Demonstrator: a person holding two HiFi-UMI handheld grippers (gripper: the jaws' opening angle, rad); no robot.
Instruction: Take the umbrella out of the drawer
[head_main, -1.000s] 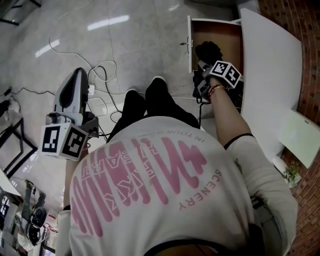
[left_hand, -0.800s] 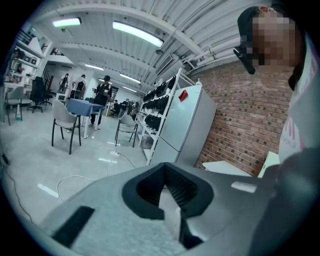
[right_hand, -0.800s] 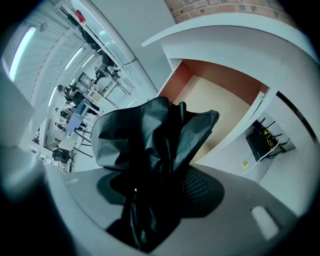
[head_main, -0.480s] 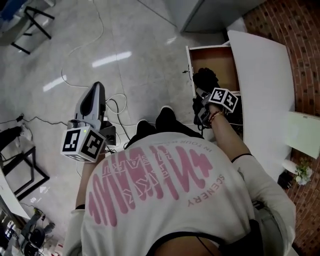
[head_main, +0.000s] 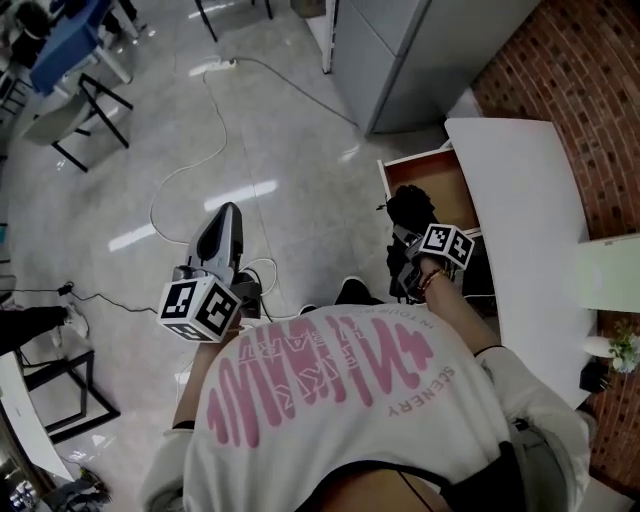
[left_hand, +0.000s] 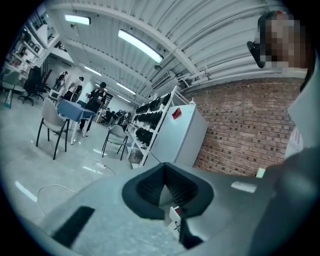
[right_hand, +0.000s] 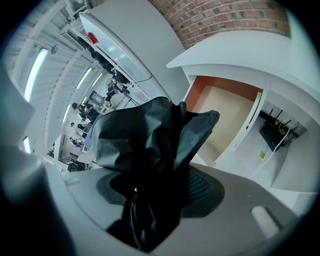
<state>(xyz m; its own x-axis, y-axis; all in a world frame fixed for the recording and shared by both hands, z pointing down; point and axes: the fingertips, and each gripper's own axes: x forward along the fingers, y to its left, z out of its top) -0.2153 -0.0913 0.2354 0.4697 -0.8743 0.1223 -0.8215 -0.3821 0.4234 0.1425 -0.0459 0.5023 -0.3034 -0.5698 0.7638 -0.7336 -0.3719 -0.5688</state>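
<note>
Right gripper is clamping the black umbrella. Folded cloth is filling the gap between the jaws and bunching out ahead of them.

Change since a second ago:
- We're standing taller.
- Both grippers are riding higher.
- The floor is looking further off in the head view.
- The umbrella isn't lying down inside the drawer any more. It's hanging at the drawer's front edge, at 2 o'clock in the head view.

In the right gripper view the drawer's tan bottom is showing bare behind the cloth, also at 2 o'clock. So we're reading the umbrella as lifted out, or nearly. We can't tell whether a trailing end is still dipping below the rim.

Left gripper is idling at 9 o'clock in the head view, over the floor. Its jaws are pinched together on nothing and pointing out across the room.

For the task, extraction is looking mostly done. What's remaining is carrying the umbrella clear of the drawer and of the white desk just beside it at 3 o'clock.
</note>
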